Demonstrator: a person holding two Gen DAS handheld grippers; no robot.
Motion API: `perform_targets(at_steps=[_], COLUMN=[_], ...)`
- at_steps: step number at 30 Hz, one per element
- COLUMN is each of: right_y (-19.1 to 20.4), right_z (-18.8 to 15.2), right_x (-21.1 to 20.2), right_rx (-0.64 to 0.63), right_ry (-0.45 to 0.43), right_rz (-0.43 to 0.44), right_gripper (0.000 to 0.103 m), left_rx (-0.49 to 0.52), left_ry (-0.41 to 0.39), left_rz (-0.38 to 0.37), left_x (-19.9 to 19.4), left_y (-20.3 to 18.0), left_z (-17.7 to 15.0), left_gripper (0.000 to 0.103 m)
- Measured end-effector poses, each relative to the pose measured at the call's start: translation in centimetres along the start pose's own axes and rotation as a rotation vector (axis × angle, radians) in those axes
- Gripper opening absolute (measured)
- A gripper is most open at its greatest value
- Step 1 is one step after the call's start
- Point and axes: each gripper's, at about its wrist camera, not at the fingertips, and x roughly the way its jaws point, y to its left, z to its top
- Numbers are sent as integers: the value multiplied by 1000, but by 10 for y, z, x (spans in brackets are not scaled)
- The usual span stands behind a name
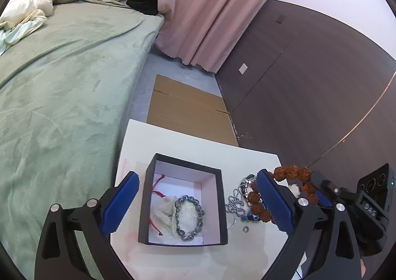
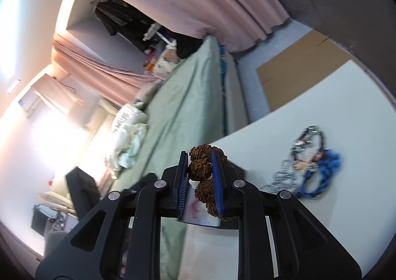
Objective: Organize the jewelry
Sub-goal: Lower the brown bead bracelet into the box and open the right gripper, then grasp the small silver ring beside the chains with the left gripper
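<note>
Firstly, left wrist view. Left tongs (image 1: 195,202): fingers wide apart, empty, straddling the black box (image 1: 184,205) on the white desk (image 1: 198,139). Box contents: grey bead bracelet (image 1: 189,216) on a pale pouch (image 1: 168,210), red cord (image 1: 158,190) alongside. Right of the box, on the desk: silver ball chain (image 1: 235,202), small ring (image 1: 245,228). Brown seed bracelet (image 1: 292,173): lifted off the desk, hanging right of the box, carried by the right tongs (image 1: 319,195).

Right wrist view. Right tongs (image 2: 199,168): clamped on the brown seed bracelet (image 2: 200,166), beads strung along the finger line. Remaining pile, blurred: chains and a blue beaded strand (image 2: 321,173), lying right of these tongs.

Judgement: the box lies left of the held bracelet; the right hand carries across while the left stands nearest the box.
</note>
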Motion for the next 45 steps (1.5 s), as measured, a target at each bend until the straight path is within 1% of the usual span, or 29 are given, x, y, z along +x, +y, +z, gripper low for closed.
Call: perform_targets(at_steps=[3, 7, 11, 13, 15, 17, 20, 23, 24, 28, 31, 37, 43, 45], right_y=[8, 17, 24, 26, 28, 29, 27, 22, 20, 13, 4, -9, -31, -41], right_z=[-4, -12, -23, -29, -33, -34, -34, -29, -28, -24, -21, -18, -10, -6], right_x=[12, 29, 57, 73, 79, 77, 72, 61, 57, 39, 32, 15, -3, -8], right_rx=[9, -11, -18, -20, -28, -32, -34, -42, -49, -85, -87, -97, -28, 3], right_ry=[17, 34, 89, 136, 145, 130, 116, 87, 77, 19, 18, 11, 29, 41], right_rz=[38, 20, 7, 27, 12, 5, -20, -76, -97, -209, -251, -270, -261, -287], right_gripper=[20, 20, 22, 35, 56, 65, 71, 73, 75, 78, 79, 79, 79, 79], left_rx=[-14, -34, -52, -57, -64, -70, -80, -83, -83, -75, -63, -17, 51, 73], left_ry=[-3, -7, -11, -13, -16, -21, -25, -22, -20, -9, 2, 14, 37, 56], left_rz=[8, 18, 24, 26, 26, 27, 31, 38, 39, 42, 35, 24, -8, -28], left_x=[-2, -5, -8, -10, -12, -15, -17, -19, -19, -15, -11, -3, 10, 17], left_y=[5, 11, 18, 21, 24, 27, 31, 32, 32, 27, 21, 2, -29, -39], left_z=[1, 2, 4, 5, 6, 7, 8, 8, 8, 7, 5, -2, -10, -15], left_gripper=[94, 94, 94, 94, 94, 94, 94, 94, 94, 94, 94, 94, 94, 94])
